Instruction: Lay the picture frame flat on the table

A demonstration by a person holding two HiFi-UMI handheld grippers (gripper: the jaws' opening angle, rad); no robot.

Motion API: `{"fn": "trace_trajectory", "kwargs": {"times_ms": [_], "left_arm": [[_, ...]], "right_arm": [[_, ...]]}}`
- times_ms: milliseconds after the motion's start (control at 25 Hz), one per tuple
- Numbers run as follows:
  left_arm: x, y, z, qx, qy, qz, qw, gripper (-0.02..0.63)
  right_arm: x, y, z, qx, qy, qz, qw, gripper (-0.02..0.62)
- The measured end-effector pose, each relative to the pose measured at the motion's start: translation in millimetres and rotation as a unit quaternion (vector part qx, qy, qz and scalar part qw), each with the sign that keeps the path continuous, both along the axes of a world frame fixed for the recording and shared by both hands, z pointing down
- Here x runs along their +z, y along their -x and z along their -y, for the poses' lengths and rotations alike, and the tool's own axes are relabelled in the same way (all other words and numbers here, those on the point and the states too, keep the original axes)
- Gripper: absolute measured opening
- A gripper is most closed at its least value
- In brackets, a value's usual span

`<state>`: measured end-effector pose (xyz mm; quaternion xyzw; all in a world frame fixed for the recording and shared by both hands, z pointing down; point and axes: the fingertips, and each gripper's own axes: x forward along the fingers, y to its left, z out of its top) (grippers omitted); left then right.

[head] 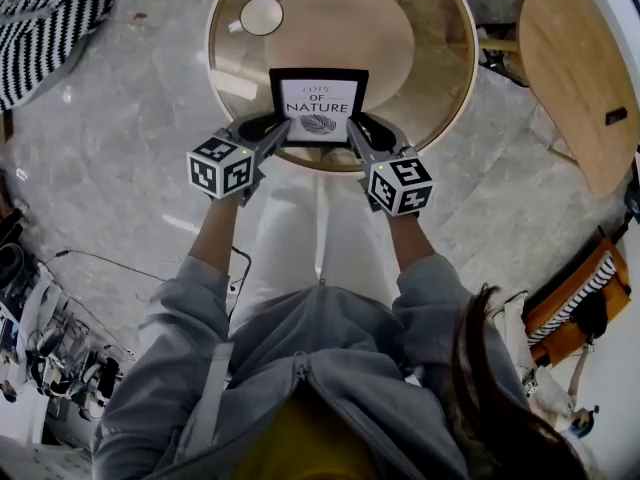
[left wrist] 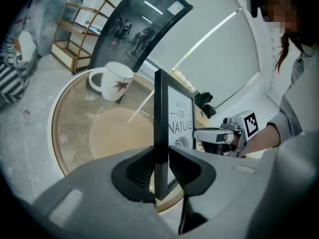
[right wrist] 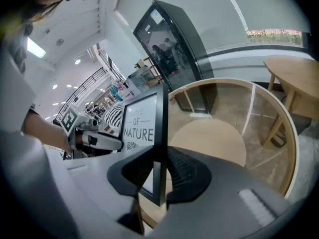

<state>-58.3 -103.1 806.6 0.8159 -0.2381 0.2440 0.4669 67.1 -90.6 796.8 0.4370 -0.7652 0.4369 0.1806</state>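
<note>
A black picture frame (head: 318,108) with a "NATURE" print stands upright at the near edge of the round glass table (head: 440,28). My left gripper (head: 278,133) is shut on its left edge and my right gripper (head: 358,133) on its right edge. In the left gripper view the frame's edge (left wrist: 160,123) runs straight up between the pads of the left gripper (left wrist: 160,166). The right gripper view shows the same, with the frame (right wrist: 144,123) clamped in the right gripper (right wrist: 160,166). Each gripper view also shows the other gripper across the frame.
A white mug (head: 261,15) (left wrist: 112,81) stands at the far left of the table. A wooden table (head: 580,68) is to the right, a striped seat (head: 50,28) at far left, a bag (head: 575,308) on the floor at right.
</note>
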Motion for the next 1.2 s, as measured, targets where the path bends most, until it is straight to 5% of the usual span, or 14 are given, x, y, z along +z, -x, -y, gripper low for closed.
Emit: {"fn": "trace_trajectory", "kwargs": {"times_ms": [440,1200], "left_arm": [[62.6,24.9,-26.1,-0.032,0.098,0.027,0.9943,0.095],[87.9,34.8,-31.6,-0.081,0.137,0.105,0.9816,0.11]], "right_arm": [[61.7,26.9,-10.1,-0.036,0.093,-0.007,0.995,0.081],[89.9,33.1,-11.0,-0.026,0.143,-0.039,0.989,0.081]]}}
